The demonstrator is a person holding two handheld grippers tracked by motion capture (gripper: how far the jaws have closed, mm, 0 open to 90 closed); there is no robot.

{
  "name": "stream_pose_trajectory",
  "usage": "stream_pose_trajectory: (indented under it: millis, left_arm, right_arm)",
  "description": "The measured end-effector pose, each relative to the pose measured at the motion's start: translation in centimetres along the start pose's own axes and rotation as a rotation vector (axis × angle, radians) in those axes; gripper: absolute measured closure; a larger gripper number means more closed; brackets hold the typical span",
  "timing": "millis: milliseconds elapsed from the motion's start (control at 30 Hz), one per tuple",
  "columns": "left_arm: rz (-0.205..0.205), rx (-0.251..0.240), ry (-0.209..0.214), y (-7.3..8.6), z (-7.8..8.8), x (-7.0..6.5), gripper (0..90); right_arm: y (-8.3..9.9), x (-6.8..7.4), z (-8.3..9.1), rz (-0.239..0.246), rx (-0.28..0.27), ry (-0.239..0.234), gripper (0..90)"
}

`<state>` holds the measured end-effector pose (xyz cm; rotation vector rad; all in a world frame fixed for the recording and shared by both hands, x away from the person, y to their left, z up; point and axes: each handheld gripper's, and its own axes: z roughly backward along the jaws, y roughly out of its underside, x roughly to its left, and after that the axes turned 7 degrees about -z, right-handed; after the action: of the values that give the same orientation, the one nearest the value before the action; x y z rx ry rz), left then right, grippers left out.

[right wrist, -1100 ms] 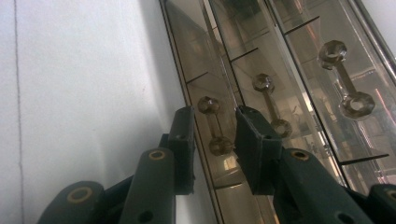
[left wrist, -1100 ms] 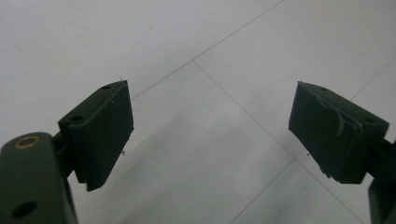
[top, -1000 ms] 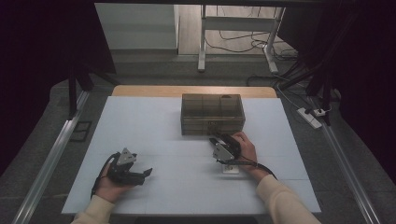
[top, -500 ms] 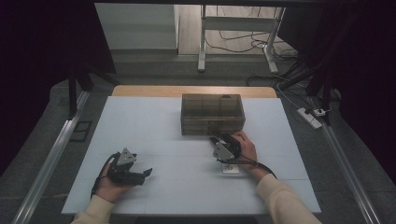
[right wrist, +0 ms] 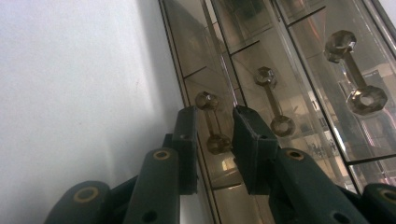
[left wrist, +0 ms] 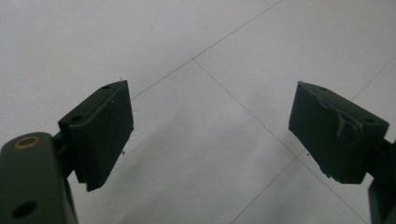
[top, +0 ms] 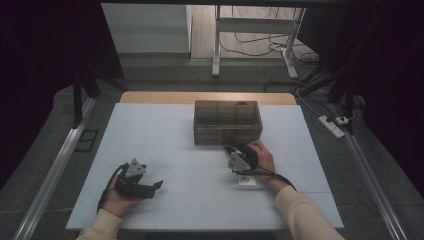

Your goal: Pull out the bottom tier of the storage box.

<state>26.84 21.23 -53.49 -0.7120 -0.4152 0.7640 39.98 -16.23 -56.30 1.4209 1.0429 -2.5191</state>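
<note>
A smoked see-through drawer box stands at the middle of the white table, toward the back. My right gripper is at the box's front left, held in a hand. In the right gripper view the box fills the right side, and my right gripper has its jaws on either side of the leftmost drawer handle, a bar with a knob at each end. A small gap shows beside the handle. My left gripper rests near the front left of the table. In its own view, my left gripper is wide open over bare table.
Two more knobbed handles sit on the neighbouring drawers. A small white square piece lies on the table under the right wrist. A metal rail runs along the table's left side, and a power strip lies off its right edge.
</note>
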Motion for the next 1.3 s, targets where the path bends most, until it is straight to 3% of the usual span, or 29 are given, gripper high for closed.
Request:
stream_pose_trajectory:
  millis: [1300]
  left_arm:
    - [-0.002, -0.004, -0.002, 0.01, 0.13, -0.01, 14.1]
  right_arm:
    - [0.32, 0.05, 0.13, 0.046, 0.013, 0.009, 71.9]
